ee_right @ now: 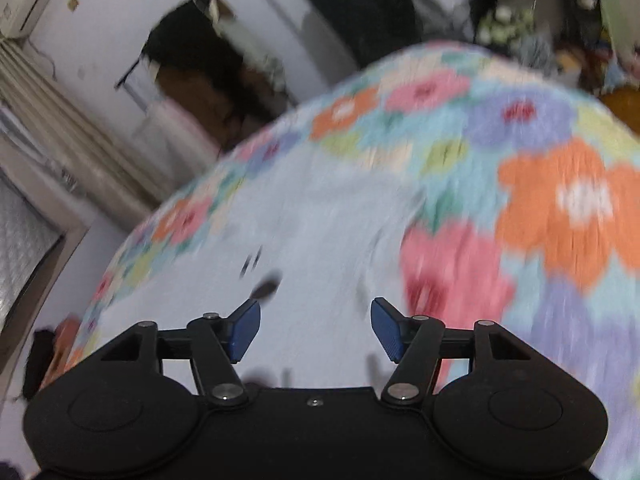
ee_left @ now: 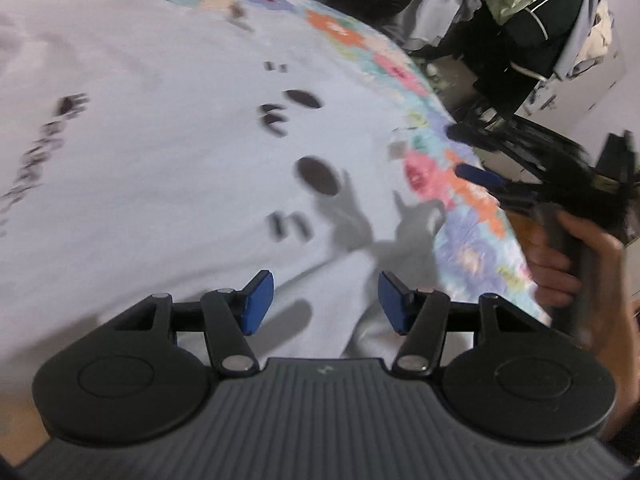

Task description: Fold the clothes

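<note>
A pale lavender-white garment (ee_left: 160,152) with dark printed marks lies spread on a flower-patterned blanket (ee_left: 472,200). My left gripper (ee_left: 326,300) is open and empty, hovering just above the garment's near part. My right gripper (ee_right: 316,328) is open and empty above the garment's edge (ee_right: 312,220), close to where it meets the blanket (ee_right: 560,208). The right gripper also shows in the left wrist view (ee_left: 476,160) at the right, held by a hand, with its blue fingertip over the blanket edge. Both views are motion-blurred.
The blanket-covered surface ends at the right in the left wrist view; beyond it hang dark and light clothes (ee_left: 528,20). In the right wrist view a white wall, a curtain (ee_right: 52,120) and a dark opening (ee_right: 208,64) stand behind the surface.
</note>
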